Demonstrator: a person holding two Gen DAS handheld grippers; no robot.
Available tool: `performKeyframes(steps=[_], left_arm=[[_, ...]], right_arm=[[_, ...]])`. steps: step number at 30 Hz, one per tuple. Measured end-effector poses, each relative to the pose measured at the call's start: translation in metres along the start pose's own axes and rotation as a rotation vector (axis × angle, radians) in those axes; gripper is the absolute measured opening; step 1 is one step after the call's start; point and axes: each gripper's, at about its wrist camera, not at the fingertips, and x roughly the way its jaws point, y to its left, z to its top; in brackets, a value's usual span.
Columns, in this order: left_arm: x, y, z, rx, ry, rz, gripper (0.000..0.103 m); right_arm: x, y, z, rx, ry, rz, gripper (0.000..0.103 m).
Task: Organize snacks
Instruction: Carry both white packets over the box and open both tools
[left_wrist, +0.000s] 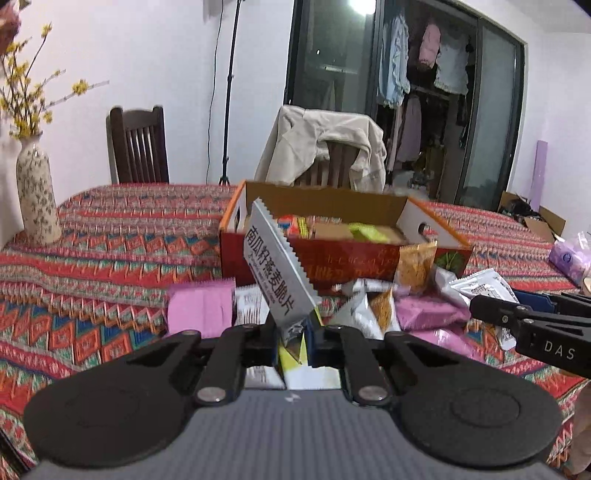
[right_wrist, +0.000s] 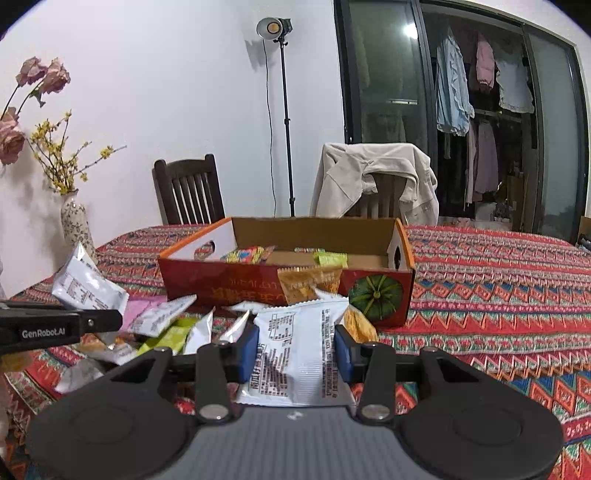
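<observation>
We are partway through the sorting, by our reading, with more left than done. The cardboard box (right_wrist: 291, 273) stands on the bench (right_wrist: 498, 280) just beyond the pile, and it already holds a few packets along its floor: a multicoloured one toward the left and a green one nearer the middle, with much of the cardboard bottom showing bare. Most of the loose snacks (right_wrist: 173, 325) lie in front of the box's near wall, a heap of silver, pink, orange and green packets, one orange packet (right_wrist: 299, 288) leaning against that wall. Our left gripper (left_wrist: 293, 332) has its fingers clamped on the lower end of a silver packet (left_wrist: 275, 266) printed with Chinese characters, which stands up tilted to the left, raised above the pile and near the box's left end but not yet over it. Our right gripper (right_wrist: 295, 350) has its blue-padded fingers closed against the two sides of a white packet (right_wrist: 299, 354), held flat in front of the box's near wall; whether it is lifted clear of the pile we cannot tell. So two packets are in hand and appear bound for the box, while many more wait on the bench. A vase (right_wrist: 75, 229) with flowers stands well apart at the far left.
</observation>
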Motion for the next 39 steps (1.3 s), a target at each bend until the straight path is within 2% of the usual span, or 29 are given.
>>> performKeyframes(steps=[11,22,27,32,39], left_arm=[[0.019,-0.012,0.072,0.029,-0.106,-0.033,0.014],[0.089,-0.021,0.119,-0.001,-0.095,-0.008,0.014],[0.131,-0.01,0.123,-0.03,-0.063,0.022,0.014],[0.161,0.003,0.106,-0.039,-0.014,0.03,0.014],[0.177,0.005,0.095,-0.012,0.022,0.015,0.014]], right_arm=[[0.014,0.0,0.066,-0.026,-0.1,-0.051,0.042],[0.076,-0.002,0.121,-0.019,-0.126,-0.093,0.042],[0.116,-0.012,0.122,0.003,-0.094,-0.12,0.042],[0.15,-0.034,0.105,0.042,-0.031,-0.128,0.042],[0.174,-0.047,0.092,0.05,0.022,-0.115,0.042]])
